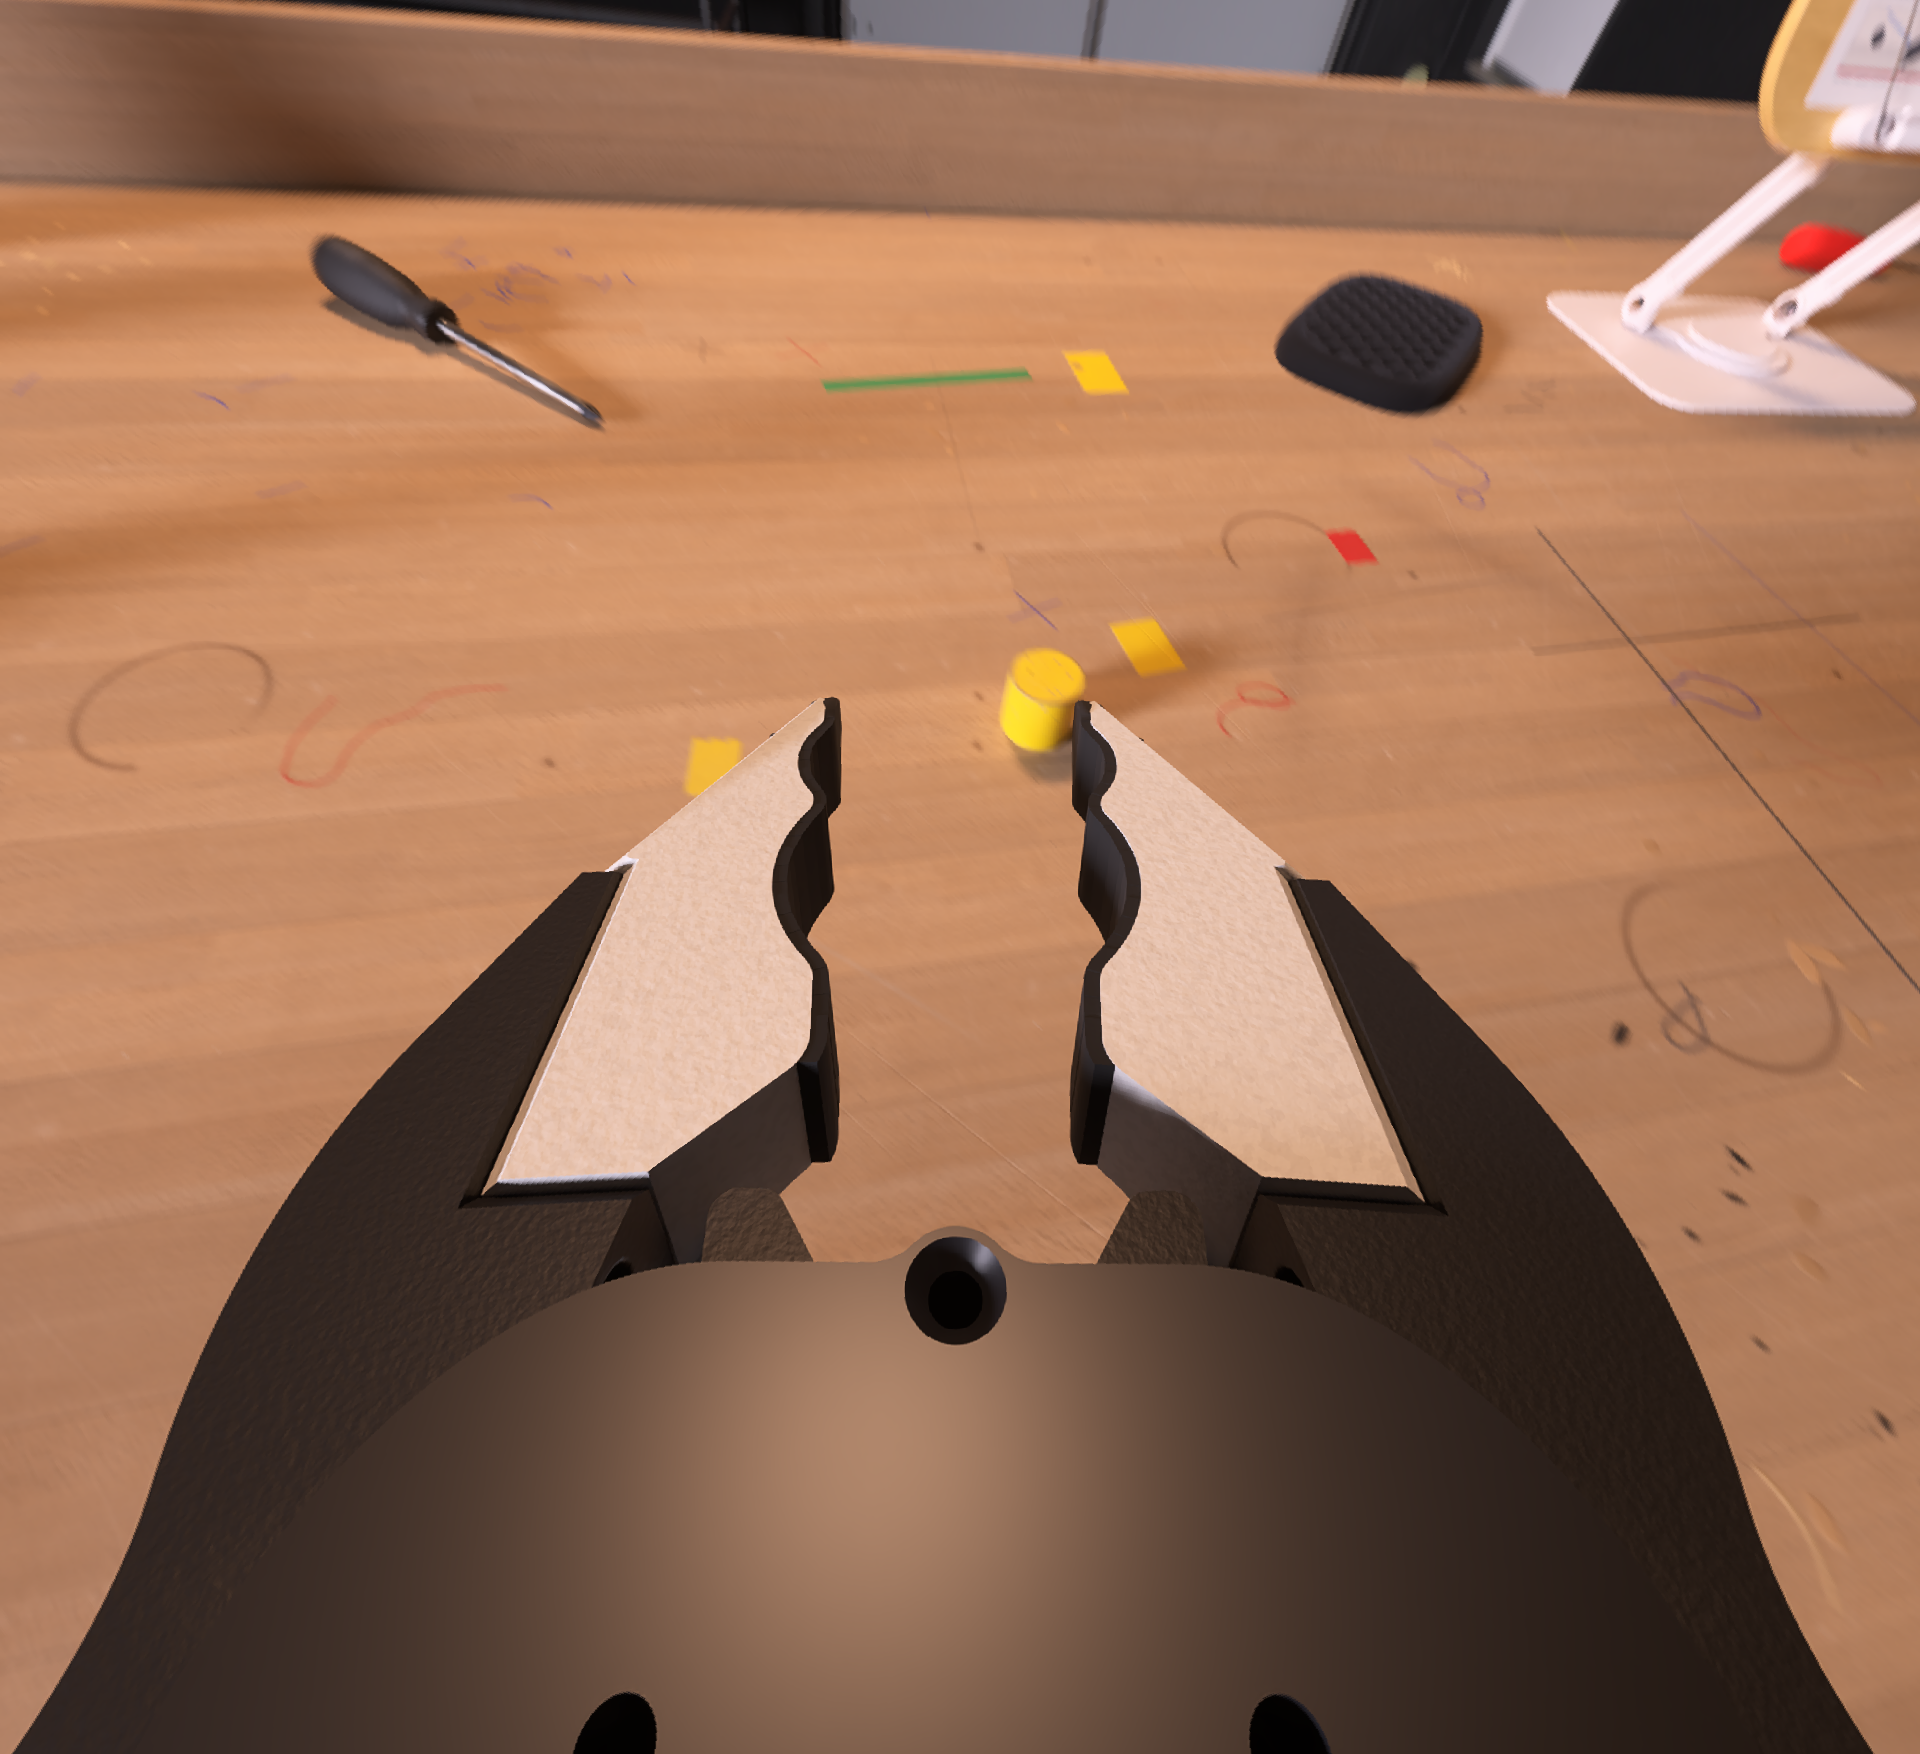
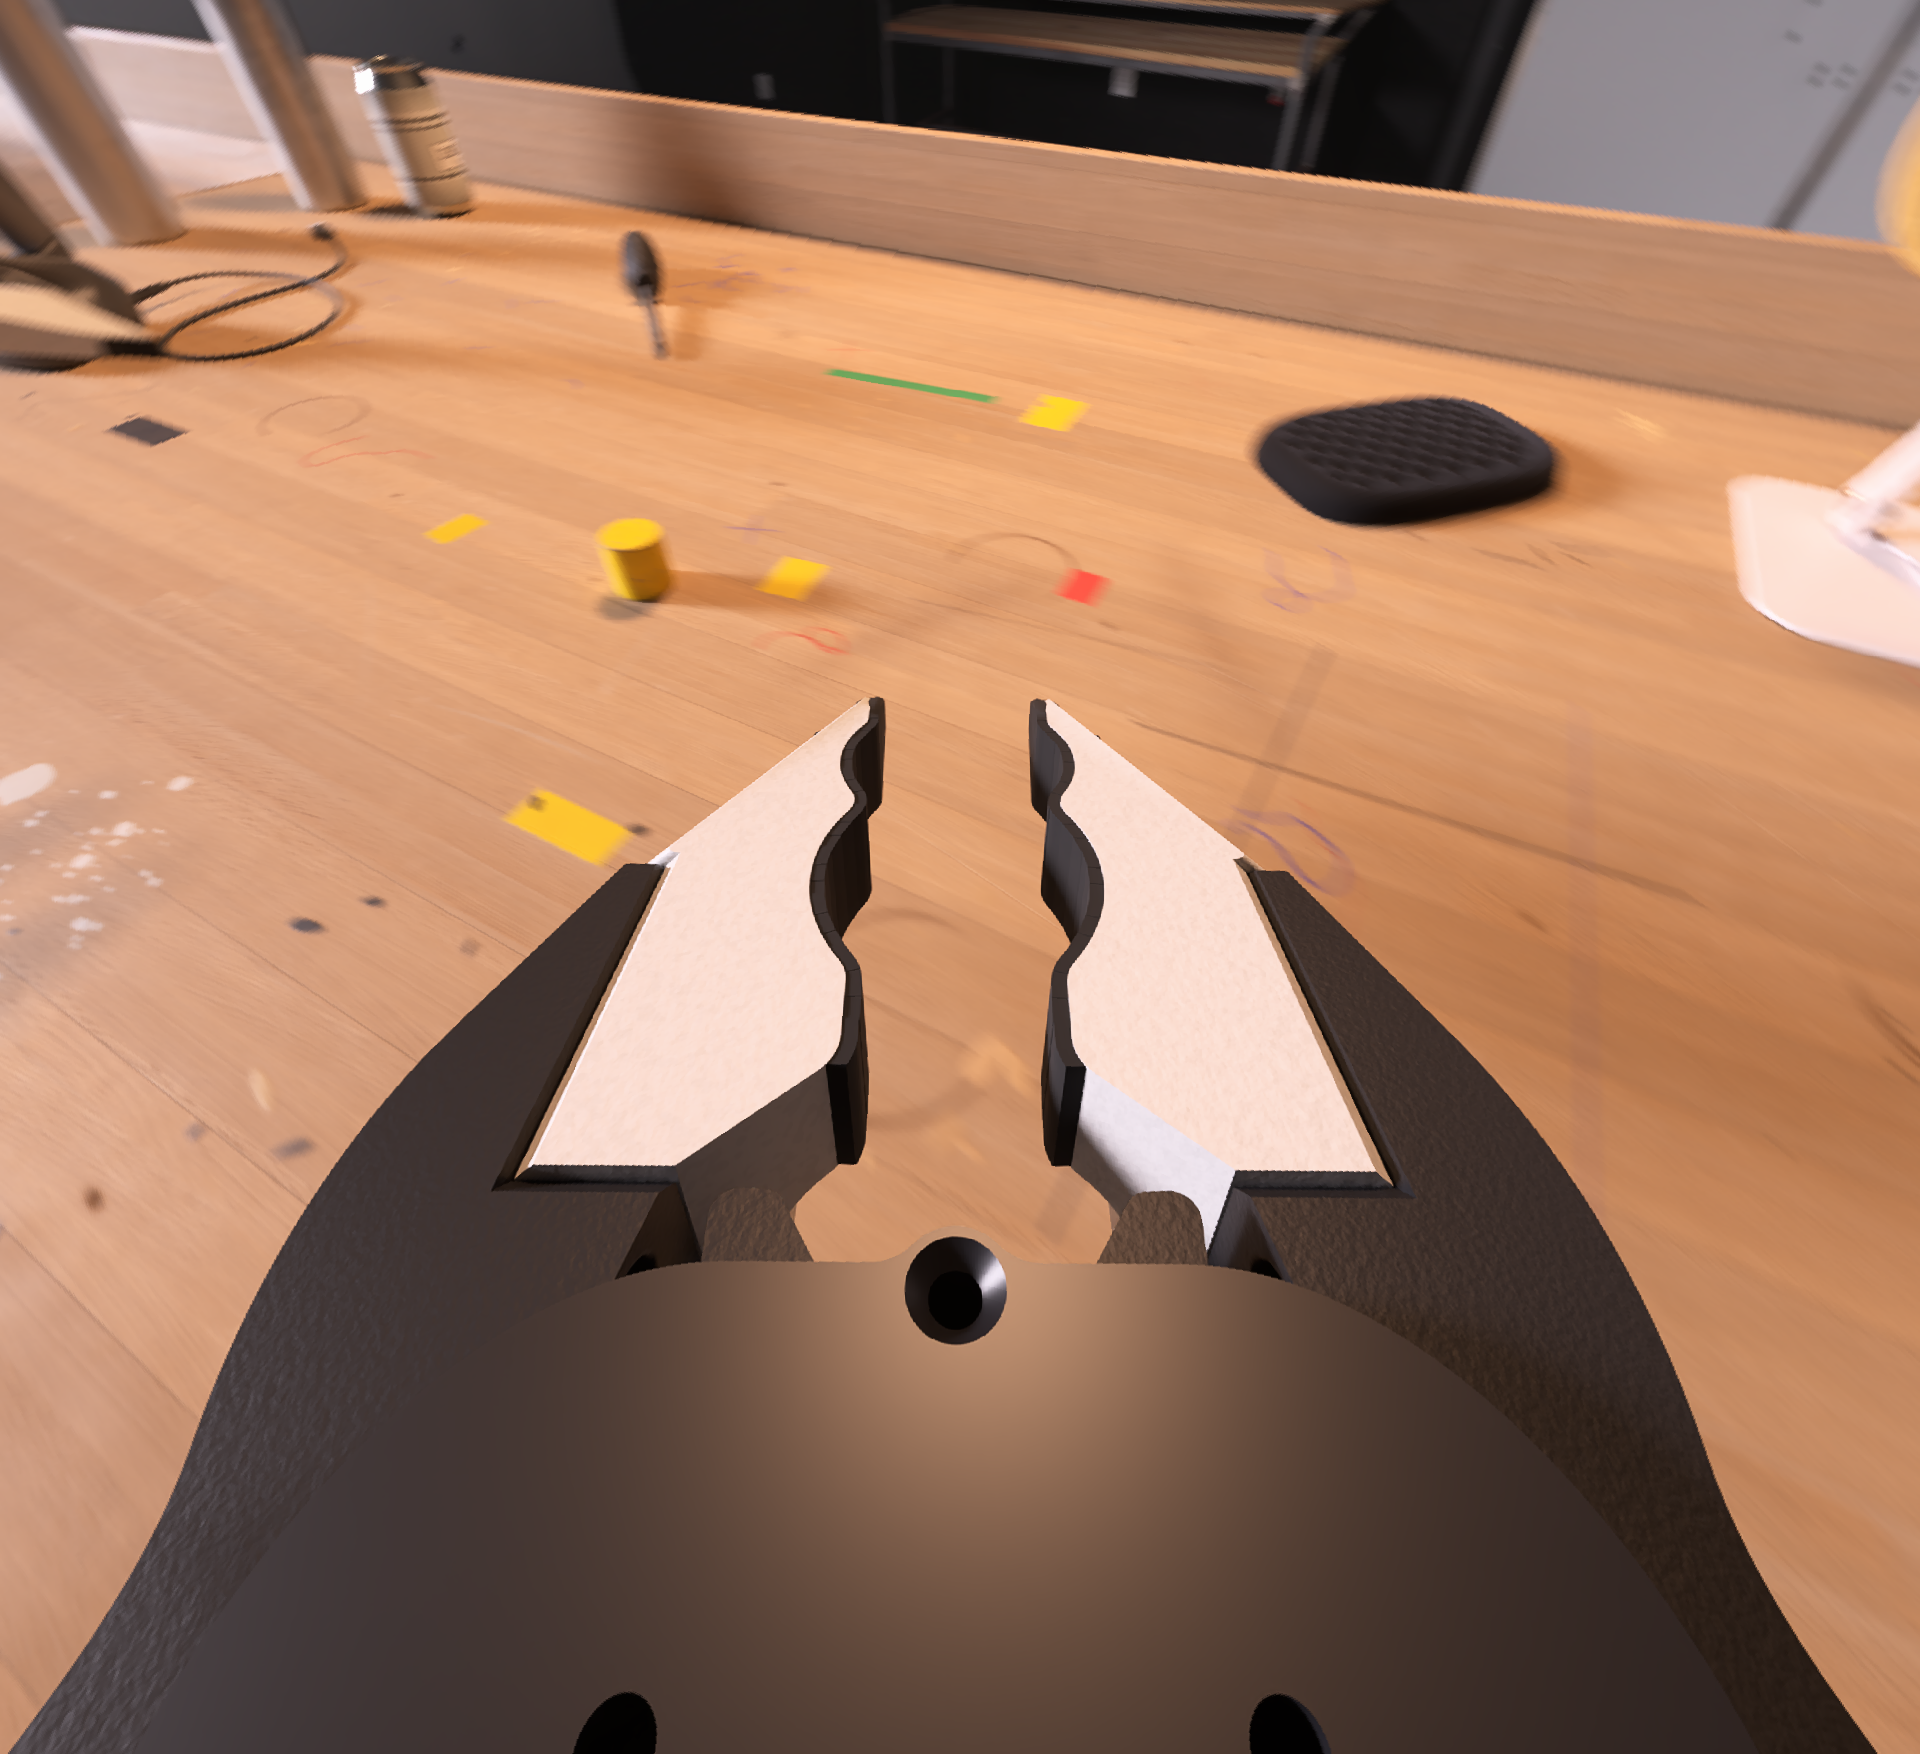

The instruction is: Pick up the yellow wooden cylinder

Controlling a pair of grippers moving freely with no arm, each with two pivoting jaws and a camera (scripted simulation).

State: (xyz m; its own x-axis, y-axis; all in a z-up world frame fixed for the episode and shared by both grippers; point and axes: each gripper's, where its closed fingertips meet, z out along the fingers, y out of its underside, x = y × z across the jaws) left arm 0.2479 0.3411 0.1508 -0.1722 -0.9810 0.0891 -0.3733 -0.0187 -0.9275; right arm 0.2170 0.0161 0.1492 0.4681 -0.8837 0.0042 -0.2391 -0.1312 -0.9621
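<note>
Yellow cylinder point(image 1: 1040, 699) is standing upright on the table point(image 1: 623, 561), lying just right of the nearer left claw point(image 1: 956, 717), both claws gaping open, empty.

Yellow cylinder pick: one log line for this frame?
yellow cylinder: upright on workbench, ungrasped | left hand-held gripper: open, near it | right hand-held gripper: open, farther

left tongs point(image 1: 956, 717): jaws apart, empty | right tongs point(image 2: 956, 717): jaws apart, narrower gap, empty
</note>
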